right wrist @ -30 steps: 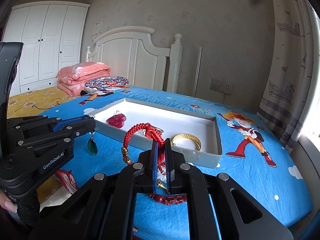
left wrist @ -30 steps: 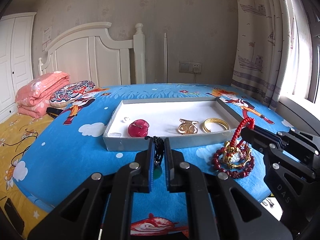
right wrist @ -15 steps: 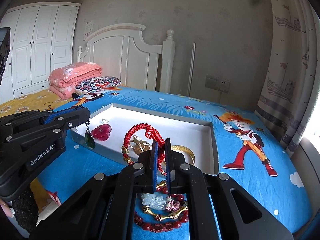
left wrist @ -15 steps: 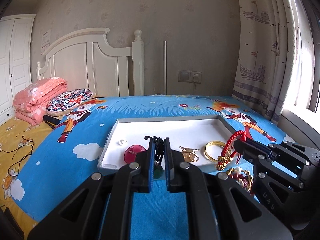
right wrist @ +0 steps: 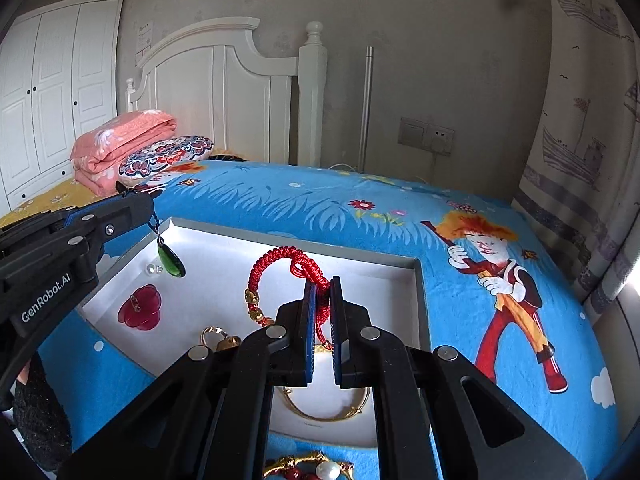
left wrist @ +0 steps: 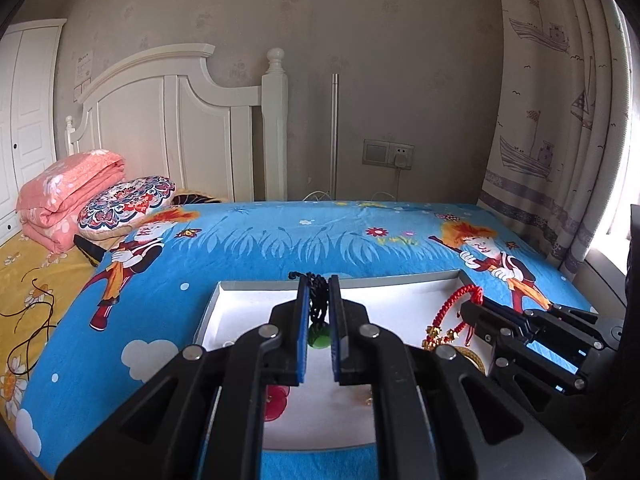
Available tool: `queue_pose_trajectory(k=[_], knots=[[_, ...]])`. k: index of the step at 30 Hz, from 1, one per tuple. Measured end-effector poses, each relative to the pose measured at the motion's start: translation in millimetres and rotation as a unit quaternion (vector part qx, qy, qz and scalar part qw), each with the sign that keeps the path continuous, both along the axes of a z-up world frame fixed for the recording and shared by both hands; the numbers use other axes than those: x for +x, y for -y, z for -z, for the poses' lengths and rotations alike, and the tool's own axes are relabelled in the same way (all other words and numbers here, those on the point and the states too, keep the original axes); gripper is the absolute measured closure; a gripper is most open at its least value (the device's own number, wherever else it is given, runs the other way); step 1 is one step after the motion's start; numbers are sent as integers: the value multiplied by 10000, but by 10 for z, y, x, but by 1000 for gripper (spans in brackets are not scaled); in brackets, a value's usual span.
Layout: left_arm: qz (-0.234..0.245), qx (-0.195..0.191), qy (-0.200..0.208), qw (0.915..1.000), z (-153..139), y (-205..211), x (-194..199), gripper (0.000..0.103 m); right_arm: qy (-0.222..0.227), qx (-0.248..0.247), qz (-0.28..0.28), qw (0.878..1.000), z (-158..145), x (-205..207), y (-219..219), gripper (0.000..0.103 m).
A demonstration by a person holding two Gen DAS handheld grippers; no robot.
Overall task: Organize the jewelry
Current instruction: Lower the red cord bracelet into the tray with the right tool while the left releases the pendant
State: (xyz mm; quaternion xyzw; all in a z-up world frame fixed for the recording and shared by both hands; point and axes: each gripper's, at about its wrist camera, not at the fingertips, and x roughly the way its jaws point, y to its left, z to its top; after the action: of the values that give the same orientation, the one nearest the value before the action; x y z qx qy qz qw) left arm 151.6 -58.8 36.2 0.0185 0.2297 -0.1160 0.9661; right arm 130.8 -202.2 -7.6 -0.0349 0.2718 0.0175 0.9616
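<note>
A white tray (left wrist: 248, 308) (right wrist: 376, 276) lies on the blue bed. My left gripper (left wrist: 319, 292) (right wrist: 150, 204) is shut on the black cord (left wrist: 318, 304) of a green pendant (left wrist: 318, 338) (right wrist: 171, 262), which hangs over the tray's left part. My right gripper (right wrist: 322, 292) (left wrist: 466, 312) is shut on the red cord (right wrist: 280, 264) (left wrist: 454, 304) of a beaded bracelet, holding it above the tray; its beads (right wrist: 312, 470) hang below. In the tray lie a red flower brooch (right wrist: 139, 312) (left wrist: 276, 402), a gold clasp (right wrist: 218, 338), a gold bangle (right wrist: 324, 410) and small pearl studs (right wrist: 154, 268).
The blue cartoon bedspread (left wrist: 280, 236) covers the bed. A folded pink quilt (left wrist: 68, 200) and a patterned pillow (left wrist: 126, 202) lie at the headboard (left wrist: 172, 128). Curtains (left wrist: 560, 120) hang at the right. White wardrobes (right wrist: 52, 96) stand at the left.
Both grippers have moved forward from the bed's front edge to over the tray, carrying the pendant and the red bracelet with them.
</note>
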Motion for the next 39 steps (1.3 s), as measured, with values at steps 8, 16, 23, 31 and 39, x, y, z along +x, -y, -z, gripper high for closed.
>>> queue_pose_trajectory(k=[8,16,23,31,39], knots=[[-93,42,-851,9963,171,14,705,94,-558,-97,118,9983,18,478,19,96],[-296,68,-1134,9931,376,-39,871,77,-787,-31,196,9967,96,616,17,92],[-412,181,-878,9951,389,-48,734,41,-721,42,315,9969,122,588,85,61],[-425,254,-837,9953,398,-74,583,24,-566,202,291,9978,15,434,121,59],[-400,346,-242,9983,256,-112,25,7,-235,375,153,9989,-38,-79,202,53]])
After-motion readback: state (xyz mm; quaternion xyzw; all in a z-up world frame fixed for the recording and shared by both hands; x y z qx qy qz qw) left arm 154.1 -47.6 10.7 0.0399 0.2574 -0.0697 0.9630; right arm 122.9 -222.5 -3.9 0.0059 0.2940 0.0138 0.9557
